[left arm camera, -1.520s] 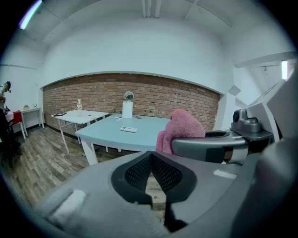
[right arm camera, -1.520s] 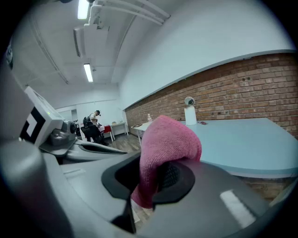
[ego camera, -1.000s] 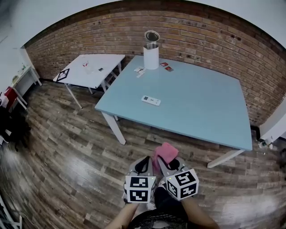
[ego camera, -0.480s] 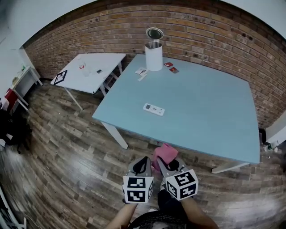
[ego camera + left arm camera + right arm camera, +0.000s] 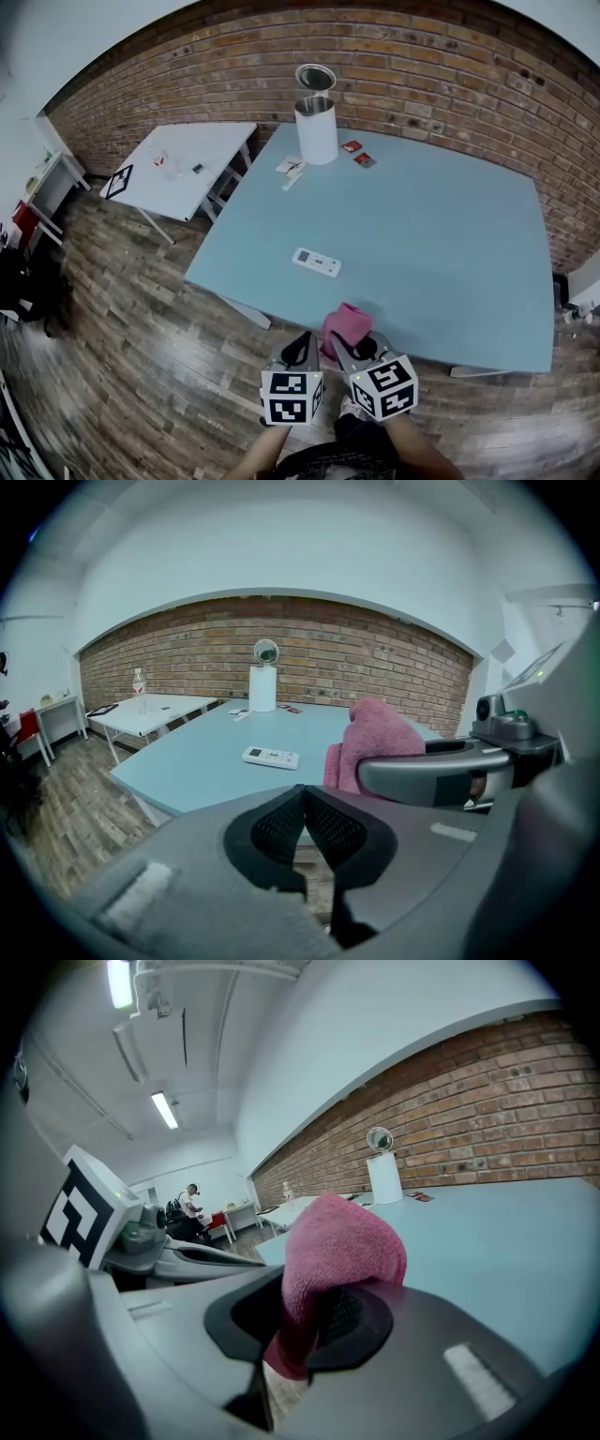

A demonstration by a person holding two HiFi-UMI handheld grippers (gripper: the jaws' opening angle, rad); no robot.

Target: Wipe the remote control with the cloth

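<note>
Closed in on the blue table (image 5: pixel 441 234), bringing the remote control (image 5: pixel 316 262), lying near its front edge toward the left corner, nearer. Kept the pink cloth (image 5: pixel 345 322) clenched in the right gripper (image 5: pixel 349 345); left gripper (image 5: pixel 302 342) pinched together, empty. Wiping not yet begun.

A brick wall (image 5: pixel 450 66) backs a blue table (image 5: pixel 450 234) on wood floor (image 5: pixel 122 347).

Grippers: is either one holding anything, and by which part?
The right gripper is shut on the pink cloth, pinching its bunched middle; the bulk stands above the jaws, a tail hangs below. The left gripper is shut, empty.
</note>
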